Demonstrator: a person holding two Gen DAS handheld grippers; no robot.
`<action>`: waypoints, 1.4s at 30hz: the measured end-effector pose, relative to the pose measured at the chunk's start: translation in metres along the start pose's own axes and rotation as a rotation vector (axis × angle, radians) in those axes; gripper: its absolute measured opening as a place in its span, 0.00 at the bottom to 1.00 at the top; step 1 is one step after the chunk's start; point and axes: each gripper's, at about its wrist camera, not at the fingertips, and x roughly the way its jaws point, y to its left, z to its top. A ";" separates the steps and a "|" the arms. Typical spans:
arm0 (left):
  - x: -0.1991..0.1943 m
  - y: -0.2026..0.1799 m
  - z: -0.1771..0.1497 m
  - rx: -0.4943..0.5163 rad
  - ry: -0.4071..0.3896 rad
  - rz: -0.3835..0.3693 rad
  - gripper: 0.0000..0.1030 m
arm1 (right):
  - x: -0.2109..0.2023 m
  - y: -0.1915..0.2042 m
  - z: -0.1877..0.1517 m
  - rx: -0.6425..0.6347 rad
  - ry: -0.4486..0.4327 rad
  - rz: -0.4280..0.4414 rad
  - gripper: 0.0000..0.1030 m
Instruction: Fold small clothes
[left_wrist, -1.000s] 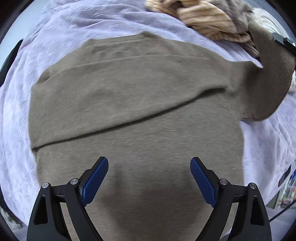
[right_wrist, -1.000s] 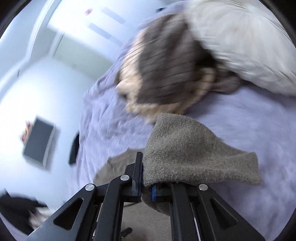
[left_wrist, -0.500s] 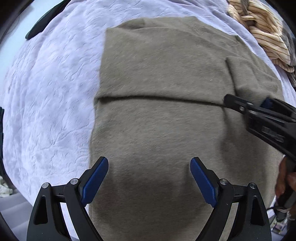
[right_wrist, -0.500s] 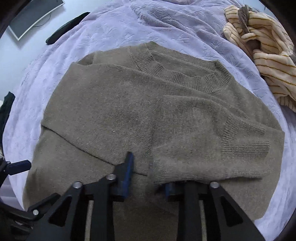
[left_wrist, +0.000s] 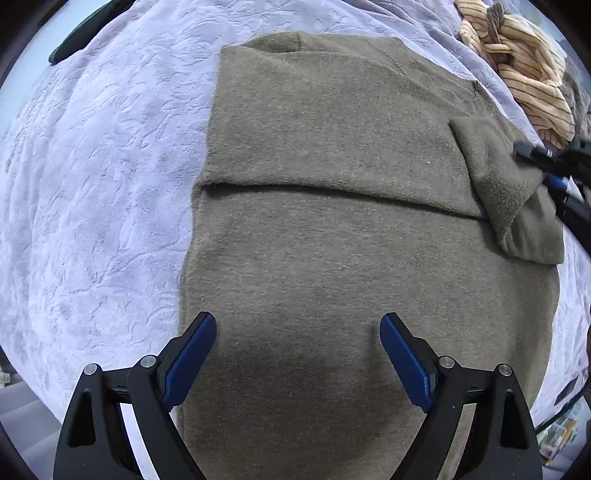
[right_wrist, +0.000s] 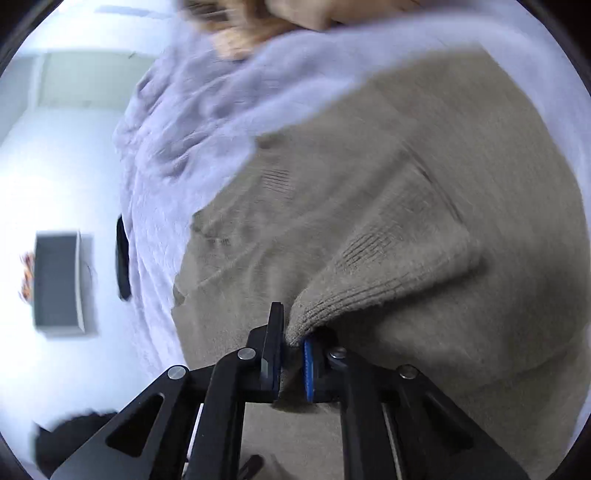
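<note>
- Left wrist view: the left gripper hung spread wide over the lower middle of the frame, its blue pads apart with nothing caught between them.
- The olive-brown sweater lay flat beneath it on a pale lilac bedspread, filling the centre of the frame.
- One sleeve was folded across the sweater's body, its lower edge showing as a dark crease running left to right through the middle.
- At the right edge the other sleeve lay doubled back onto the body, and the right gripper reached in there, black with a touch of blue.
- A striped cream garment sat crumpled in the upper right corner, apart from the sweater.
- In the right wrist view, much blurred, the right gripper had just clamped down, and its jaws were pinched on the ribbed cuff of the sleeve at lower centre.
- A dark flat box showed on the pale floor at the left of that frame, beyond the bed's edge.
</note>
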 end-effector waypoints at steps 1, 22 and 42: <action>0.001 0.004 0.000 -0.006 0.001 -0.001 0.88 | 0.003 0.017 -0.004 -0.084 -0.002 -0.019 0.10; -0.011 0.054 0.018 -0.069 -0.059 -0.016 0.88 | 0.000 0.023 -0.050 -0.269 0.200 -0.182 0.67; -0.006 0.007 0.055 0.000 -0.037 0.089 0.88 | -0.068 -0.067 -0.073 -0.048 0.172 -0.285 0.69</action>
